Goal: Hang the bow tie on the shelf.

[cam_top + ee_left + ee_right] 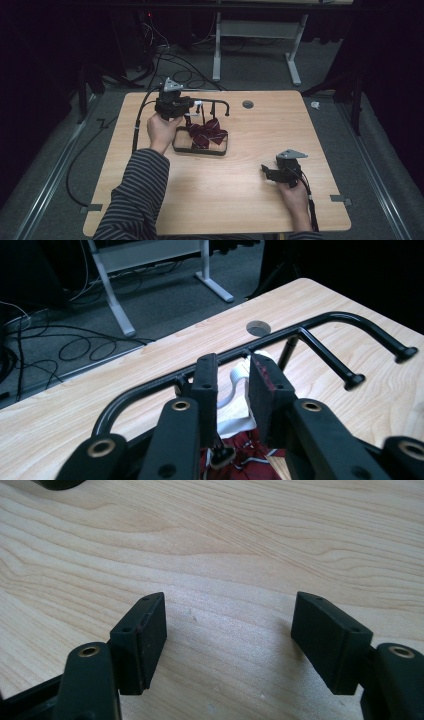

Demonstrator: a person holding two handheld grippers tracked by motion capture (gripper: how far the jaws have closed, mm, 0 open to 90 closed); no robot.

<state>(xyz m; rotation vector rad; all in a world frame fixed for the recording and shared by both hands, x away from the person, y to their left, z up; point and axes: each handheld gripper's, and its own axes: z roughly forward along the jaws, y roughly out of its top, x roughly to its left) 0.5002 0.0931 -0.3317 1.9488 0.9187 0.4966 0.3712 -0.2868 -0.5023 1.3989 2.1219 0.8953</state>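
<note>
A black wire stand (220,103) with hooked arms rises from a tray base (176,146) at the table's back middle. A maroon striped bow tie (207,134) lies over the base. My left gripper (191,106) is at the stand's top rail (320,322). In the left gripper view its jaws (233,362) stand a little apart, with a white clip and strap (239,375) in the gap and the bow tie (245,452) hanging below; the pads do not seem to press the clip. My right gripper (266,171) rests low at the front right, its jaws (230,615) wide open over bare wood.
A round cable hole (247,104) sits in the table (225,200) behind the stand. Cables (165,55) lie on the floor beyond the far edge, near a white desk frame (216,50). Tape marks (342,199) sit at the table's front corners.
</note>
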